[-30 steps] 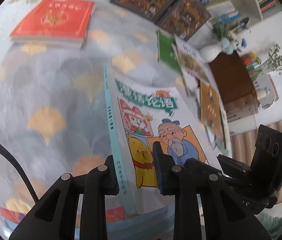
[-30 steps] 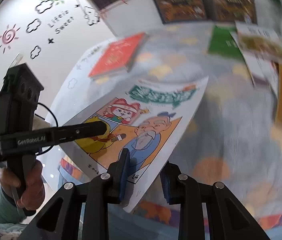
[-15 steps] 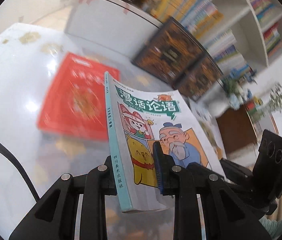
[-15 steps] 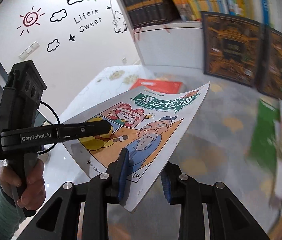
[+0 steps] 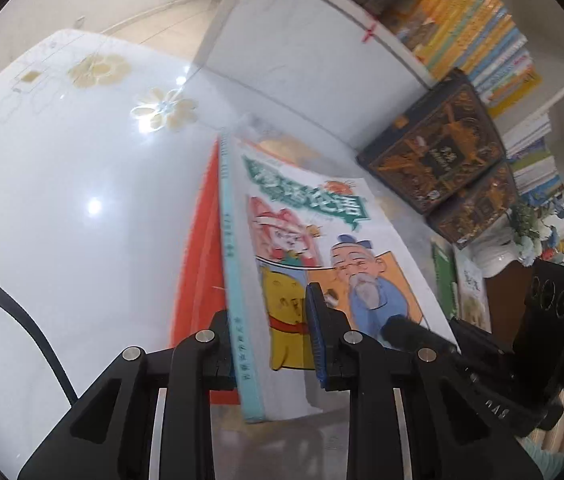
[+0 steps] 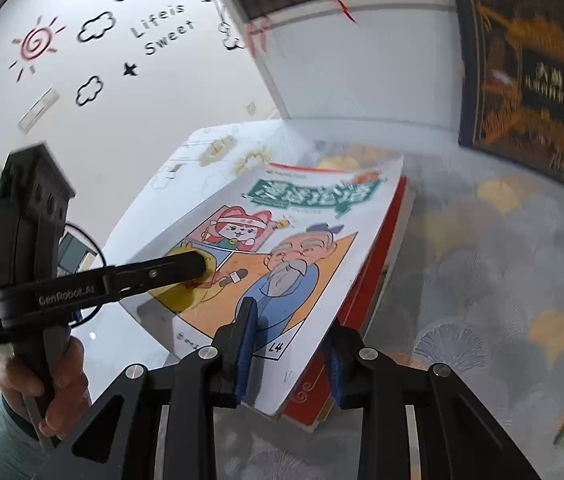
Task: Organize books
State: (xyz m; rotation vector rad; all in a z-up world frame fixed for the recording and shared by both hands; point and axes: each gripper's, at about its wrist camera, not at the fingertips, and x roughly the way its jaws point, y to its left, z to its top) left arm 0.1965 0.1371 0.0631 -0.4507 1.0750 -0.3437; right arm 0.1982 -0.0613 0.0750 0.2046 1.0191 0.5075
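Since a second ago I have carried the cartoon book (image 5: pixel 314 264) across the patterned cloth (image 6: pixel 494 280). It was over the middle of the table then, well apart from the red book (image 5: pixel 198 264). Now it hangs right over the red book, covering most of it.

My left gripper (image 5: pixel 270 320) pinches the cartoon book at its teal spine, one finger under it and the blue pad (image 5: pixel 316 320) pressing on the yellow figure of the cover. My right gripper (image 6: pixel 288 344) pinches the same book at the near corner of its open edge, close to the mark "L4", its pads on either side of the pages. Both grips are as narrow as the book is thick.

The cartoon book is tilted, its spine side higher than its open edge. Whether its far end already touches the red book I cannot tell. From the right wrist view the red book shows beneath and just to the right of it, lying flat where the cloth meets the glossy white tabletop (image 5: pixel 62 200).

Beyond the red book stands the white bookcase (image 5: pixel 314 60), with two dark ornate book boxes (image 5: pixel 438 148) leaning against its foot. A green book (image 5: pixel 440 276) lies on the cloth well to the right of the red one. The person's hand (image 6: pixel 48 384) holds my left handle.
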